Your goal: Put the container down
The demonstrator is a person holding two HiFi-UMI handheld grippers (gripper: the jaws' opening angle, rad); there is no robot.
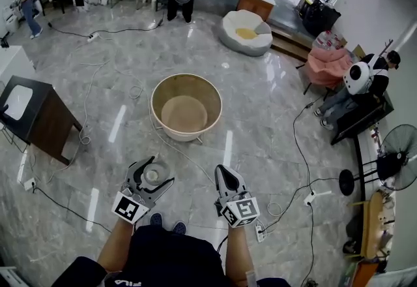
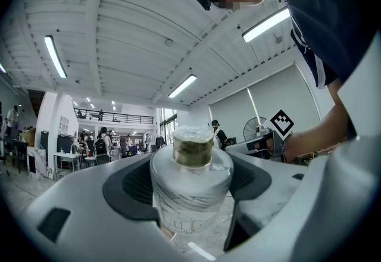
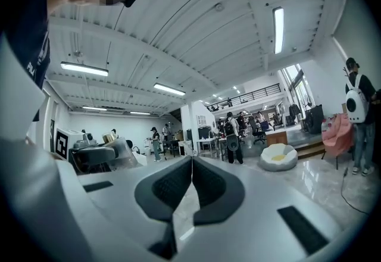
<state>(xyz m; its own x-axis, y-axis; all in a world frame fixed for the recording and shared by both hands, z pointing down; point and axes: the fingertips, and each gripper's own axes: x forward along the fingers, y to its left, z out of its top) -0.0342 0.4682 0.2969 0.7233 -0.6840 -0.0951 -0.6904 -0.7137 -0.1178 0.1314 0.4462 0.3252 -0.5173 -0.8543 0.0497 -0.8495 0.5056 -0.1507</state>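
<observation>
A clear plastic container [image 2: 190, 186] with a gold-coloured neck sits between the jaws of my left gripper [image 2: 191, 190], which is shut on it. In the head view the container [image 1: 154, 174] shows from above, held over the floor by the left gripper [image 1: 150, 178]. To its right, my right gripper [image 1: 225, 178] points forward and is shut with nothing in it. Its dark pads [image 3: 191, 186] meet with nothing between them. From the right gripper view the left gripper [image 3: 101, 156] and the container [image 3: 116, 149] appear at the left.
A large round tan tub [image 1: 186, 107] stands on the marble floor ahead of both grippers. A dark side table [image 1: 39, 117] is at the left, cables [image 1: 306, 182] cross the floor, a fan [image 1: 391, 168] stands at the right. People stand around the room's edges.
</observation>
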